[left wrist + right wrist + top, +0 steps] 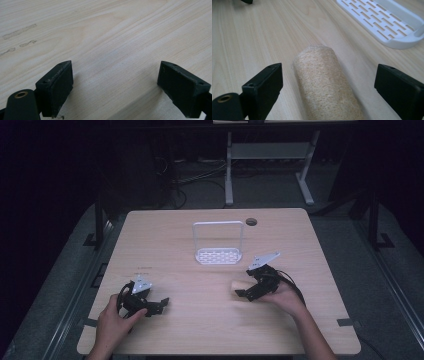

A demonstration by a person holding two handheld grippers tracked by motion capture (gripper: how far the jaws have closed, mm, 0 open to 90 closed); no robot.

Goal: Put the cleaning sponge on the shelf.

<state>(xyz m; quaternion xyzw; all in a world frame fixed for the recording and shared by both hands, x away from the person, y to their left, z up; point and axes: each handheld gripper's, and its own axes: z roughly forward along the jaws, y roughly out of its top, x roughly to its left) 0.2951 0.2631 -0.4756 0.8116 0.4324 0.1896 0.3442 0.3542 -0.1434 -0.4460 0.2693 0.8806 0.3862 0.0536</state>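
While the person's 2 hands rest on the near half of the table (200,330), each holds 1 two-jaw gripper close to the wooden top. Right gripper (244,289): held by the right hand (286,296) at the right of the high view, pointing left, jaws spread wide. Between those jaws lies the beige roll (325,85), a rough-textured cylinder lying flat on the table; in the right gripper view it runs lengthwise away from the camera, roughly midway between the 2 black jaws and touching neither. In the high view its pale left end (236,286) shows just left of the right gripper's jaw tips.

Left gripper (161,305): held by the left hand (114,320) near the near-left edge of the table, pointing right, jaws likewise spread apart. The left gripper view shows bare wood grain between its jaws, with a few faint smudges (19,31) on the surface farther off. A grey three-cornered plate tops each gripper.

White rack (219,254): a perforated tray base with an upright wire-like frame, standing at the middle of the table, beyond the roll and well apart from the left gripper. Its slotted base (384,23) appears at the far right of the right gripper view, near the roll but not touching it. A round cable hole (251,222) lies close to the far edge of the table.
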